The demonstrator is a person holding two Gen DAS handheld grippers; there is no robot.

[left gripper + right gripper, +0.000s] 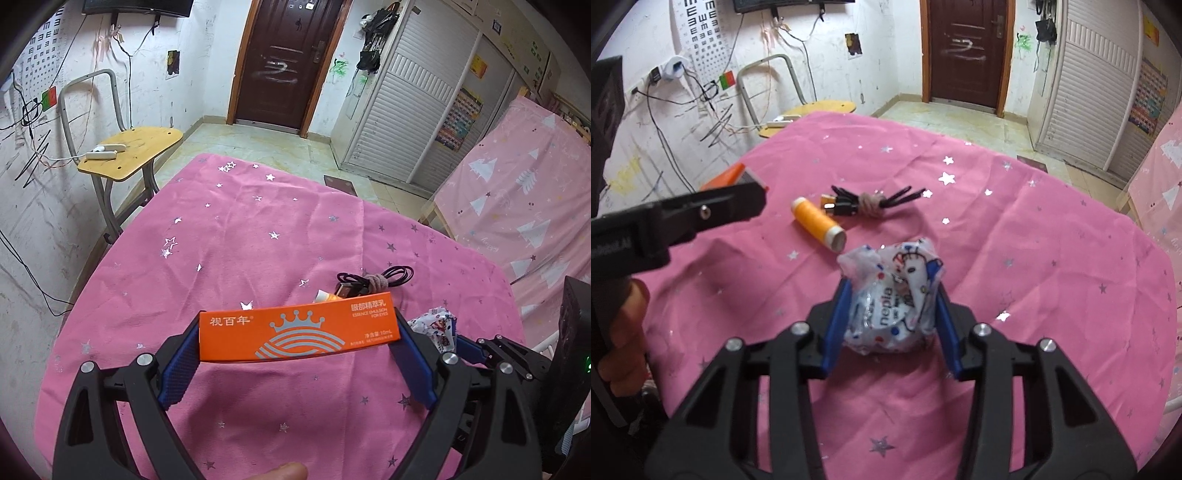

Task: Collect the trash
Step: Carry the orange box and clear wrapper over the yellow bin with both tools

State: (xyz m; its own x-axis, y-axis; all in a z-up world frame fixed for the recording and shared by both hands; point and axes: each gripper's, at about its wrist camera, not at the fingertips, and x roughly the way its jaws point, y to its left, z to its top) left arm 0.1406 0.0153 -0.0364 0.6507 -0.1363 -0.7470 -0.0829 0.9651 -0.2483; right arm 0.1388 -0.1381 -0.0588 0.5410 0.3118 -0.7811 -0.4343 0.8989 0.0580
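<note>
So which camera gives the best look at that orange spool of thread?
The right wrist view: the orange spool lies fully in sight on the pink cloth. In the left wrist view only its tip peeks above the orange box.

Spool [818, 224] lies between box [733, 177] and wrapper [894, 295], before cable [871, 199].

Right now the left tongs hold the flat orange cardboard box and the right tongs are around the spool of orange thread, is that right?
Not quite. The right wrist view shows the right tongs around the crumpled printed plastic wrapper; the spool of orange thread lies apart on the pink cloth.
</note>
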